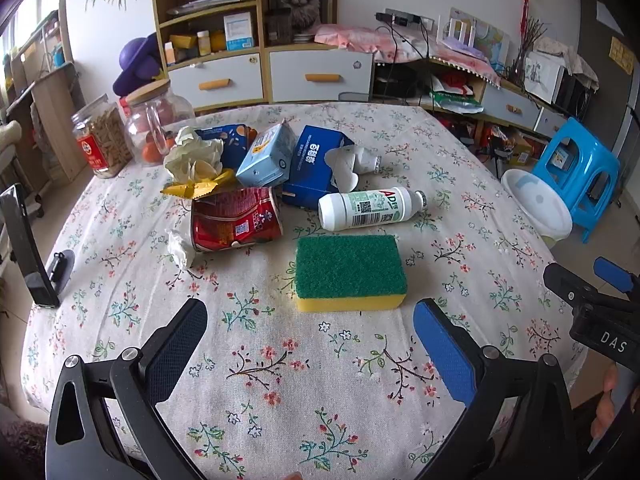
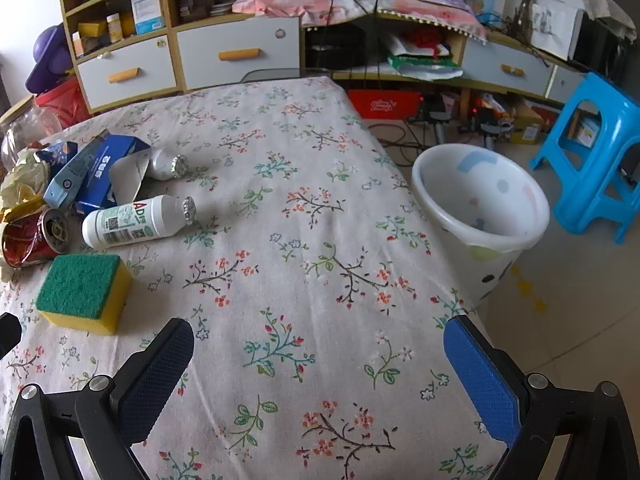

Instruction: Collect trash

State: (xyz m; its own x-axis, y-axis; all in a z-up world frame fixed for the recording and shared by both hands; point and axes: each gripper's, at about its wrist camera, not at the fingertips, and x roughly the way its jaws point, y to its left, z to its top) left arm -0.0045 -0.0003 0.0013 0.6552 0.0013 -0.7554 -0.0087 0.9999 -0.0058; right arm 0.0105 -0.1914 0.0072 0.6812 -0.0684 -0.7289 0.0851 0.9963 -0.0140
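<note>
A heap of trash lies on the flowered tablecloth: a crushed red can [image 1: 236, 218], a white bottle [image 1: 372, 208] on its side, a dark blue box [image 1: 316, 164], a light blue carton [image 1: 266, 156], crumpled paper [image 1: 194, 156], a yellow wrapper [image 1: 200, 188] and a small tissue [image 1: 180, 246]. A green-and-yellow sponge [image 1: 348, 268] sits just ahead of my left gripper [image 1: 310, 344], which is open and holds nothing. My right gripper [image 2: 320, 368] is open over bare cloth, with the sponge [image 2: 80, 288] and bottle [image 2: 132, 222] to its left. A white waste bin [image 2: 440, 208] stands on the floor beside the table's right edge.
Two jars [image 1: 102, 136] and a black phone stand [image 1: 24, 248] occupy the table's left side. A blue plastic stool [image 2: 596, 152] stands behind the bin. Cabinets with drawers [image 1: 320, 76] line the far wall. My right gripper [image 1: 584, 276] shows at the right edge of the left wrist view.
</note>
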